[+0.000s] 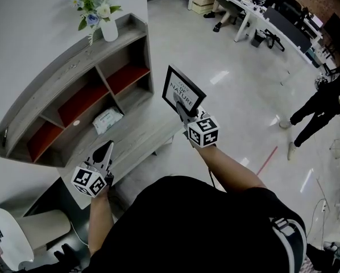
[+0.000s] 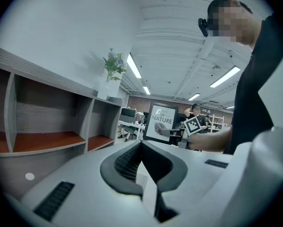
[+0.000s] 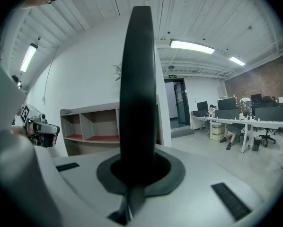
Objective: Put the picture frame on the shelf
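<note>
The picture frame (image 1: 183,89), black-edged with a white print reading "NATURE", hangs in the air to the right of the grey wooden shelf (image 1: 56,75). My right gripper (image 1: 181,104) is shut on its lower edge. In the right gripper view the frame (image 3: 137,89) stands edge-on as a dark upright bar between the jaws of the right gripper (image 3: 137,174). My left gripper (image 1: 105,151) is lower, in front of the shelf's bottom ledge, shut and holding nothing. In its own view the left gripper (image 2: 141,148) looks past closed tips at the frame (image 2: 161,122).
The shelf's compartments have red-orange floors (image 1: 82,102); one holds a white packet (image 1: 107,119). A white vase of flowers (image 1: 106,23) stands on top. A white seat (image 1: 11,238) is at the lower left. Desks (image 1: 261,10) and a standing person (image 1: 320,107) are across the glossy floor.
</note>
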A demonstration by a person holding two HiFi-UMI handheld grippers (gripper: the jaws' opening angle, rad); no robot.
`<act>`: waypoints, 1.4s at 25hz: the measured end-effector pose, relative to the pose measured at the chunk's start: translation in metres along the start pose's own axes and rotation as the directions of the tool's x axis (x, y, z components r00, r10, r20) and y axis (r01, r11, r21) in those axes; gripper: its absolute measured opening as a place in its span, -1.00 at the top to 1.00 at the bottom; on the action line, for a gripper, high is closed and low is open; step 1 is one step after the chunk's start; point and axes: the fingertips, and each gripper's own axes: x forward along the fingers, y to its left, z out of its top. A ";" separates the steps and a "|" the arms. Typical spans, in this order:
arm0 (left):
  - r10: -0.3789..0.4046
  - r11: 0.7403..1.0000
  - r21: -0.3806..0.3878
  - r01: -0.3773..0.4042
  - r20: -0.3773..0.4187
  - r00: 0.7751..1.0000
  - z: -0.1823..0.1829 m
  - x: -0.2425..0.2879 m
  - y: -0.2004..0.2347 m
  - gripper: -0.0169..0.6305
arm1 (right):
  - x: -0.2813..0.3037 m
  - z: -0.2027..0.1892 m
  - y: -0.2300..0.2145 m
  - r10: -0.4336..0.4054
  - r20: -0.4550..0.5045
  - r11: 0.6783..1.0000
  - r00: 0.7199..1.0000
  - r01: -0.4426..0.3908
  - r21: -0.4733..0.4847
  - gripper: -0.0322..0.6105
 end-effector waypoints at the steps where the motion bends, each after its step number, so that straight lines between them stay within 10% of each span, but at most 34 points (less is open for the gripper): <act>1: 0.000 1.000 0.003 0.000 -0.003 1.000 0.000 0.004 -0.002 0.88 | 0.000 0.000 -0.003 0.003 0.001 1.000 1.000 -0.003 0.001 0.83; 35: 0.020 0.999 -0.037 -0.021 -0.046 0.999 -0.005 0.054 -0.008 0.88 | 0.020 -0.006 -0.044 0.062 -0.034 0.998 0.998 -0.062 -0.001 0.83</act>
